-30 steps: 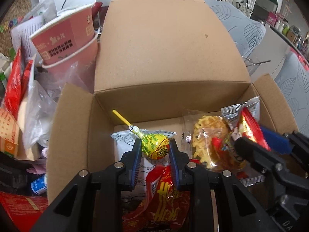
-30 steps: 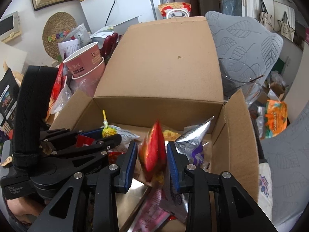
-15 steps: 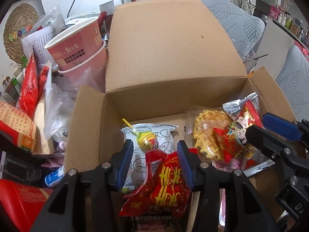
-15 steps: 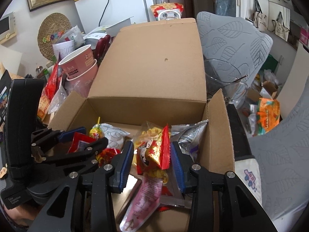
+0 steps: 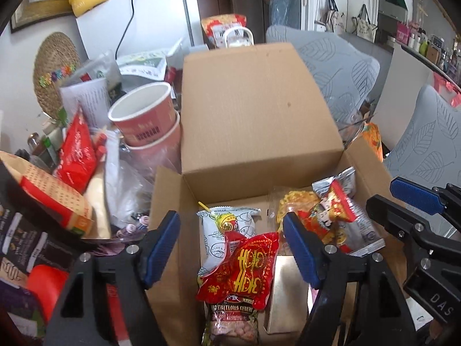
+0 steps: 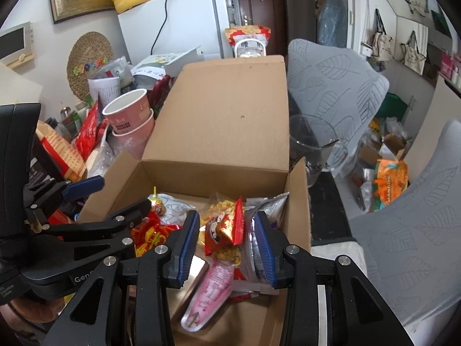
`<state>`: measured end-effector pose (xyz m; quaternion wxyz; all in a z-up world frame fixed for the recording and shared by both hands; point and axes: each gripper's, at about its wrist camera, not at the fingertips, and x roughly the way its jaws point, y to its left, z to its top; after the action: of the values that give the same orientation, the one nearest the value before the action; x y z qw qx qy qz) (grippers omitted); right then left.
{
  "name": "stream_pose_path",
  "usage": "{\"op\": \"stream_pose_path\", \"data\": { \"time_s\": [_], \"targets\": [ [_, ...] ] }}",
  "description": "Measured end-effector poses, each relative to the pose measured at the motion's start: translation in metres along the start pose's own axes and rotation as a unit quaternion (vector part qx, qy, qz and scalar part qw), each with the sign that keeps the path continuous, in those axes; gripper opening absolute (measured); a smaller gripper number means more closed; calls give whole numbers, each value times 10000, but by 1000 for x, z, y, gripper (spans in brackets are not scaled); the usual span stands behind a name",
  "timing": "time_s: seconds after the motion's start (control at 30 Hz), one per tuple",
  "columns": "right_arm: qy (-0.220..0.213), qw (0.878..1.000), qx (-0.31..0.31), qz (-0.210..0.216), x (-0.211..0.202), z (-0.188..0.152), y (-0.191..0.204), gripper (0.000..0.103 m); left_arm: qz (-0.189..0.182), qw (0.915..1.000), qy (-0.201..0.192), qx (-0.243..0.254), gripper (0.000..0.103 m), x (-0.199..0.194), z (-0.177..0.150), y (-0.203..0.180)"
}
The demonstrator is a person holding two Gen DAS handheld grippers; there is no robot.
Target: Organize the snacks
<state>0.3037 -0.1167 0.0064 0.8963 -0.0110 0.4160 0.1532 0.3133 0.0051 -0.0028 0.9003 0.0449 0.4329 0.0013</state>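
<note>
- The cardboard box [image 5: 259,132] stands open among clutter, its big back flap raised and its side flaps spread; snacks lie loose on its floor.
- The left gripper [image 5: 232,243] hangs above the near left part of the box. Its jaws have just been opening and now stand wide apart, with nothing pressed between the blue pads [image 5: 161,245].
- Below that gap lies the lollipop [image 5: 227,225], yellow-green wrapper and yellow stick, resting on a white packet [image 5: 214,242] on the box floor, clear of both pads.
- A red and gold packet [image 5: 245,274] lies in front of the lollipop, overlapping a clear bag of cereal [image 5: 232,321].
- The right gripper [image 6: 227,245] hangs over the right part of the box, jaws parted. A small red snack packet [image 6: 226,229] shows in the gap, lying on the heap; neither pad presses on it.
- Beside that packet are a waffle snack [image 5: 291,204] in clear wrap and a silver packet [image 6: 263,204] against the right wall.
- Left of the box, two stacked pink paper cups [image 5: 144,121] stand amid bags and papers.
</note>
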Motion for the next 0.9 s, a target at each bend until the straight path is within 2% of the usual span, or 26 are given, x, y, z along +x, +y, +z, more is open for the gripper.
{"op": "stream_pose_path", "data": {
  "time_s": [0.17, 0.27, 0.47, 0.57, 0.67, 0.9],
  "targets": [
    [-268, 9996, -21, 35, -28, 3, 1, 39, -18, 9997, -236, -98, 74, -37, 3, 15],
    [-472, 9989, -61, 25, -48, 4, 4, 45, -22, 9991, -400, -137, 74, -55, 4, 16],
    [-835, 9964, -159, -12, -86, 0, 10, 46, -15, 9968, -782, -185, 74, -96, -4, 17],
    [-1064, 9942, -167, -39, -107, -5, 12, 60, 1, 9948, -992, -222, 75, -118, -11, 18],
    [-1282, 9915, -232, -73, -126, -11, 16, 69, 5, 9928, -1178, -236, 75, -136, -20, 19],
    [-1711, 9837, -440, -322, -169, -35, 27, 79, 12, 9882, -1492, -334, 77, -178, -51, 20]
  ]
}}
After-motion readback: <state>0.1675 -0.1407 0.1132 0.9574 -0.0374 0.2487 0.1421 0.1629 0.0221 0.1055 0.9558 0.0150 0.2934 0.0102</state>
